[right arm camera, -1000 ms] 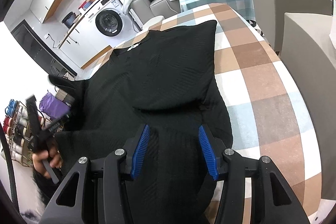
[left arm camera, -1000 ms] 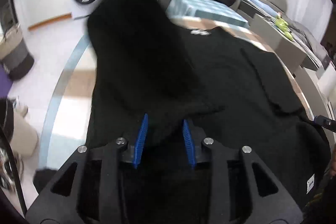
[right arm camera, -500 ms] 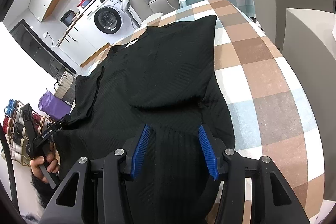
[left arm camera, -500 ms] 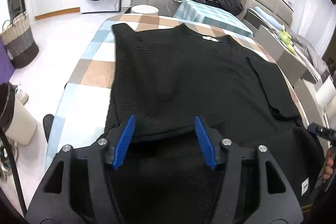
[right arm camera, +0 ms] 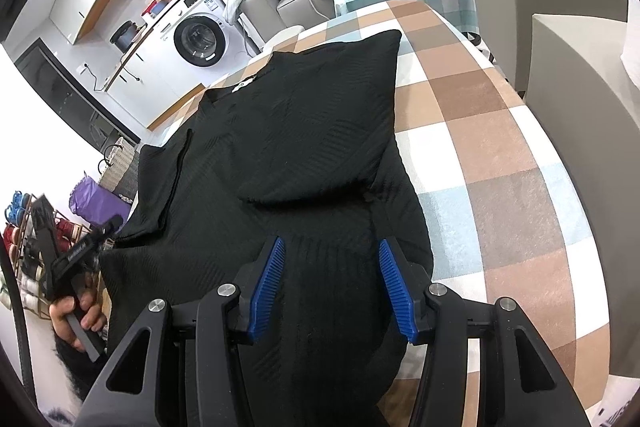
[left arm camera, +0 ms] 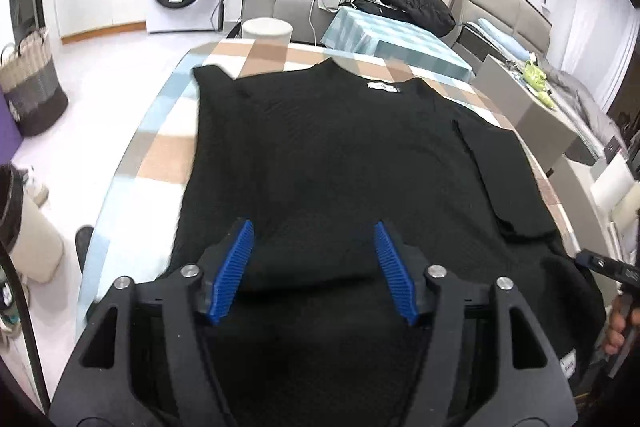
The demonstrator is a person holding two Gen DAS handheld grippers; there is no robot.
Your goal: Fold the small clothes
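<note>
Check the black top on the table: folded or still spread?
Partly folded: the black top lies flat on the checked table, both sleeves turned in over the body, hem not folded up.

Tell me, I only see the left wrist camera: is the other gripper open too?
Observer: Yes. The right gripper is open, and there is nothing between its blue fingers.
Operator: What is under it?
Observer: The ribbed bottom band of the black sweater. I cannot tell whether the fingers touch it.
Operator: Who holds my gripper?
Observer: A bare hand is wrapped round the handle of the left gripper, off the sweater's left edge.
</note>
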